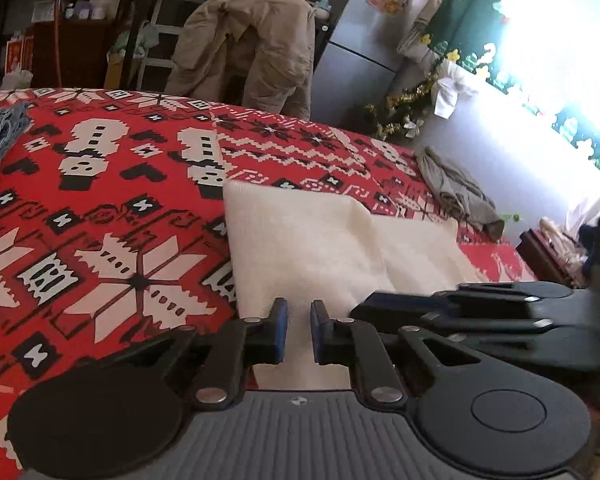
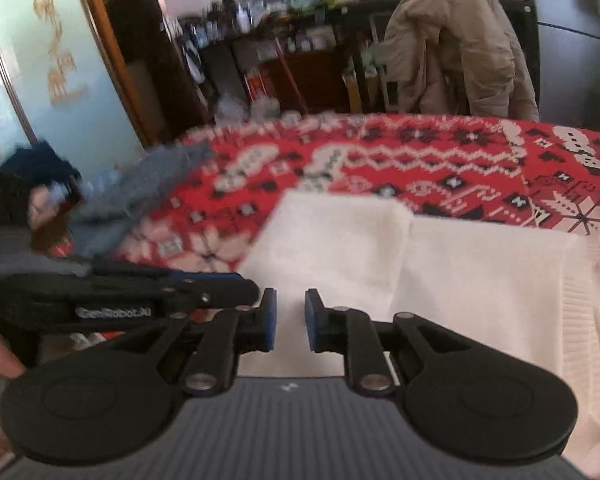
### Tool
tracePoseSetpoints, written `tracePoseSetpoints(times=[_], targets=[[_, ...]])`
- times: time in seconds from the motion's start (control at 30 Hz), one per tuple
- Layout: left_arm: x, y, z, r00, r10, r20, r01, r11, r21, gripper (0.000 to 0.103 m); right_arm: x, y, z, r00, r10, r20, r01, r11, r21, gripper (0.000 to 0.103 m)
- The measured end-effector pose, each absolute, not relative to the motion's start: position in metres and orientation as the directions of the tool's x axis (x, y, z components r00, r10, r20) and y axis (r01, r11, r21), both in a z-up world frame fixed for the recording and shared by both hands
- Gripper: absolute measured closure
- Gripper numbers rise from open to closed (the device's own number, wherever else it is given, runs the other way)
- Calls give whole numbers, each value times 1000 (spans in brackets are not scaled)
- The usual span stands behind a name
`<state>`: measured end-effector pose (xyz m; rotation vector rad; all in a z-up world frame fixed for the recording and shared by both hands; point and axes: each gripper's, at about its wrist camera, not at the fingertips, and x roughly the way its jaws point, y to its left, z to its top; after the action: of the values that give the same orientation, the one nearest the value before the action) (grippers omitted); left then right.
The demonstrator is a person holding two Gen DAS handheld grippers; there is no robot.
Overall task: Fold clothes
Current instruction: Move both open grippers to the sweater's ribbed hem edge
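Red-white-black snowflake-patterned tablecloth (image 1: 112, 216) covers table. Nearest, at 6 o'clock: left gripper (image 1: 299, 330) and right gripper (image 2: 291, 320), both released, jaws apart with nothing between, hovering side by side over near edge of cream ribbed-knit sweater (image 2: 460, 280). Sweater lies flat, one panel already folded over, seam line visible; compact rectangle not reached, further folds likely left. Grey-blue knit garment (image 1: 0, 136) at 10 o'clock, crumpled grey cloth (image 1: 460, 192) at 2 o'clock, neither blocking. Beyond, at 12 o'clock, beige jacket draped on chair (image 1: 256, 48).
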<state>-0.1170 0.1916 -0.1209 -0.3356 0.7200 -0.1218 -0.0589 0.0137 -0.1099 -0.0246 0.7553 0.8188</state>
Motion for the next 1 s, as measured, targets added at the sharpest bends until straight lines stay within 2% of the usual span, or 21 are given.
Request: tracePoseSetpoints(times=[0.1, 0.13, 0.2, 0.27, 0.33, 0.4, 0.5, 0.63, 0.67, 0.7, 0.73, 0.83, 1.0], targets=[[-117, 190, -118, 737, -219, -640, -3, 945, -326, 90, -49, 8, -109, 462, 635, -619, -650, 717, 251, 88], [-115, 191, -116, 740, -223, -634, 2, 944, -330, 90, -45, 6, -109, 468, 630, -620, -644, 723, 248, 93], [-113, 193, -110, 750, -234, -619, 14, 941, -338, 90, -38, 3, -108, 482, 619, -621, -632, 736, 243, 94], [-108, 196, -106, 758, -241, -606, 23, 938, -345, 90, -31, -1, -108, 495, 607, -621, -619, 748, 238, 90], [-98, 199, -102, 765, -245, -596, 26, 936, -352, 90, -24, -4, -108, 508, 596, -622, -607, 760, 233, 83], [-88, 202, -100, 768, -247, -591, 28, 935, -354, 90, -14, -6, -107, 518, 588, -622, -593, 771, 235, 82], [-73, 205, -102, 764, -243, -597, 26, 937, -349, 90, 16, -1, -110, 496, 592, -635, -556, 778, 292, 73], [-58, 211, -108, 759, -242, -605, 9, 932, -363, 90, 47, 1, -120, 456, 614, -644, -506, 774, 380, 73], [-55, 212, -110, 758, -245, -604, 4, 928, -372, 90, 49, 3, -121, 454, 617, -643, -511, 771, 379, 75], [-53, 213, -112, 755, -250, -606, 1, 925, -380, 90, 50, 5, -123, 452, 619, -642, -516, 769, 378, 87], [-50, 213, -115, 748, -255, -613, -1, 923, -385, 90, 52, 7, -124, 450, 622, -641, -521, 766, 377, 91], [-51, 209, -120, 745, -245, -620, -3, 929, -370, 87, 45, 14, -123, 516, 572, -638, -547, 793, 269, 93], [-52, 206, -115, 735, -226, -639, -13, 938, -347, 87, 40, 23, -136, 547, 528, -650, -550, 812, 196, 91]])
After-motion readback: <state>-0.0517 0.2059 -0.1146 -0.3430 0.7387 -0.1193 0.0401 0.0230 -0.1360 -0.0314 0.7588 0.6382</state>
